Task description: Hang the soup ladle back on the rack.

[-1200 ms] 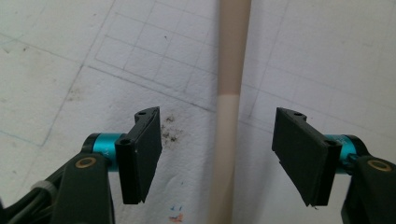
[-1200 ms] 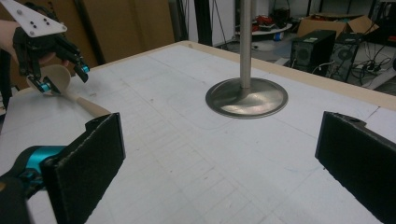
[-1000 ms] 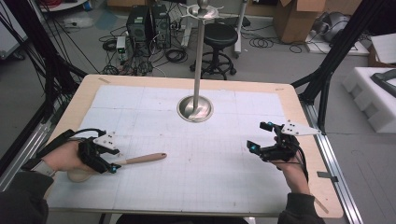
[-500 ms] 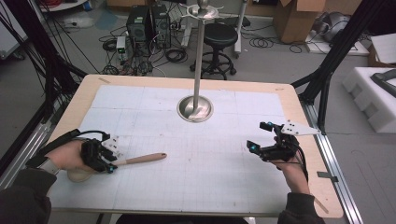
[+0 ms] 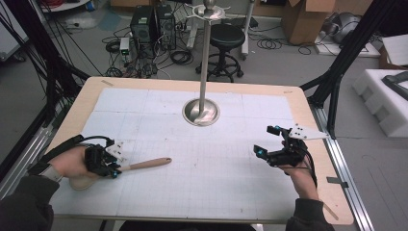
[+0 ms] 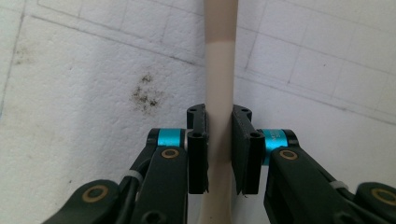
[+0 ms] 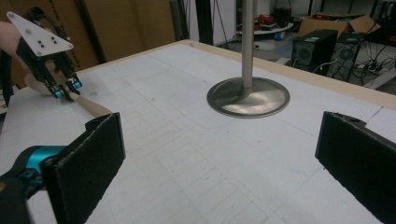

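Observation:
A wooden spoon (image 5: 144, 164) lies flat on the white gridded mat at the front left, its handle pointing right and its bowl end under the person's left hand. My left gripper (image 5: 113, 171) is shut on the handle (image 6: 219, 93), a black pad pressed against each side. The right gripper view shows this same left gripper (image 7: 65, 91) on the spoon (image 7: 95, 108). My right gripper (image 5: 265, 139) hovers at the front right, open, with nothing between its jaws (image 7: 219, 158).
A metal pole on a round steel base (image 5: 200, 111) stands at the middle back of the table (image 5: 312, 115); the base (image 7: 247, 95) lies ahead of my right gripper. Wide bare mat (image 5: 207, 168) separates the two grippers. Computers, a stool and boxes stand on the floor beyond.
My left gripper has edged slightly right along the spoon's handle. The spoon and my right gripper have stayed put.

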Action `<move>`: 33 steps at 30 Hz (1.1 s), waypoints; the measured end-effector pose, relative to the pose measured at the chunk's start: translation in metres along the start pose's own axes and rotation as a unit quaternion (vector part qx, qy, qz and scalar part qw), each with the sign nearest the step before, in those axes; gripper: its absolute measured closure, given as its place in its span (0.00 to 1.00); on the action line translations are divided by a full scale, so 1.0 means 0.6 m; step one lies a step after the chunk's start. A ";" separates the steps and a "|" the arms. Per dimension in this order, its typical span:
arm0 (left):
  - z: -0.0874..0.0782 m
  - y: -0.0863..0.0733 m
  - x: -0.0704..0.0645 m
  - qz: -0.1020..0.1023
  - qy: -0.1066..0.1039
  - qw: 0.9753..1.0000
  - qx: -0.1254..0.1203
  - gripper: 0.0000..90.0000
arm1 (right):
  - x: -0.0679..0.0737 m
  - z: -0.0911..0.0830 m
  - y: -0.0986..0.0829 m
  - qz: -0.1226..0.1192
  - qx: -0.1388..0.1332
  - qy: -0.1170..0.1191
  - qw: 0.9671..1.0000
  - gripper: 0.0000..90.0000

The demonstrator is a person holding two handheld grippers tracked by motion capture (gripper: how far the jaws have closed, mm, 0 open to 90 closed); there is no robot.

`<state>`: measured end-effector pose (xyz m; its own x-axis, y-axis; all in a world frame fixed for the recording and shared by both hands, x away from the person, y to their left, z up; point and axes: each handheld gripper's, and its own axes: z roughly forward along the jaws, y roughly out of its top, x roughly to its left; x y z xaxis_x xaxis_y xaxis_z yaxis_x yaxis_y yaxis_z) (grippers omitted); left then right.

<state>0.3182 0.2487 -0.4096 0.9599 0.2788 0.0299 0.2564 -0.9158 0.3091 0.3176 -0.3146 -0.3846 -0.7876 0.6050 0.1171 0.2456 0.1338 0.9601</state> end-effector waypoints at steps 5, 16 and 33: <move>-0.007 -0.012 -0.002 -0.023 0.016 0.999 -0.039 0.86 | 0.000 0.001 0.000 0.000 0.002 -0.002 1.000 0.00; -0.050 -0.018 -0.013 -0.058 0.029 0.986 -0.151 0.86 | 0.001 0.002 0.000 -0.003 0.002 -0.002 1.000 0.00; -0.068 -0.020 -0.026 -0.126 0.068 0.944 -0.298 0.86 | 0.000 -0.001 0.001 -0.001 -0.002 -0.003 1.000 0.00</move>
<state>0.2957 0.2672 -0.3752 0.8429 0.5381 -0.0065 0.3260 -0.5011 0.8017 0.3173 -0.3152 -0.3841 -0.7841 0.6101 0.1138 0.2424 0.1323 0.9611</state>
